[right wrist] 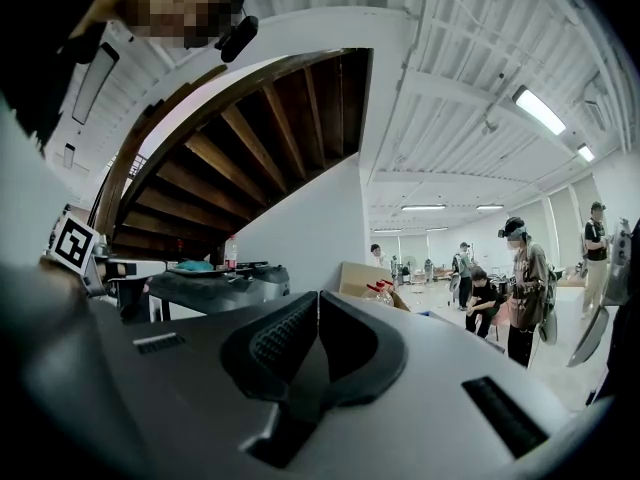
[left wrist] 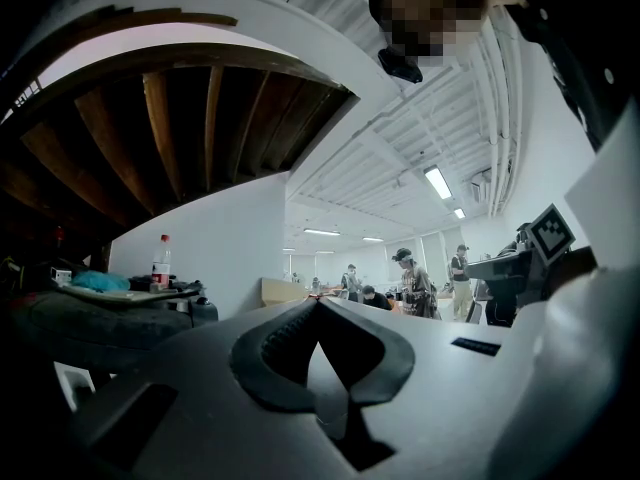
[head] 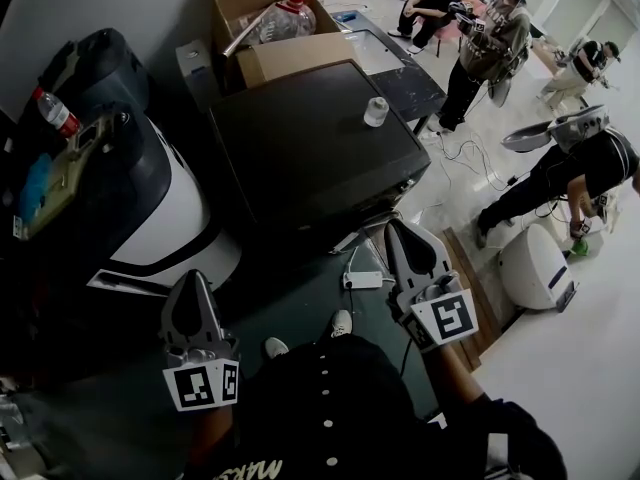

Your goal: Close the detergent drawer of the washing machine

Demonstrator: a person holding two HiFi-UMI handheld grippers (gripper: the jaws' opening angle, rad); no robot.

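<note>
A dark washing machine (head: 320, 153) stands in the middle of the head view, with a small white cup (head: 376, 111) on its top. Its front is dark and steeply foreshortened, so I cannot make out the detergent drawer. My right gripper (head: 395, 228) points level, its tip close to the machine's lower front corner; whether it touches is unclear. In the right gripper view the right gripper (right wrist: 318, 298) has its jaws together with nothing between them. My left gripper (head: 190, 283) hovers lower left, apart from the machine. Seen in its own view, the left gripper (left wrist: 318, 306) is also shut and empty.
A black-and-white appliance (head: 175, 218) stands to the left with a bottle (head: 56, 113) on clutter. A cardboard box (head: 275, 23) sits behind the machine. A white power strip (head: 363, 280) lies on the floor by my shoe. Several people (head: 490, 38) and a white appliance (head: 535, 268) are to the right.
</note>
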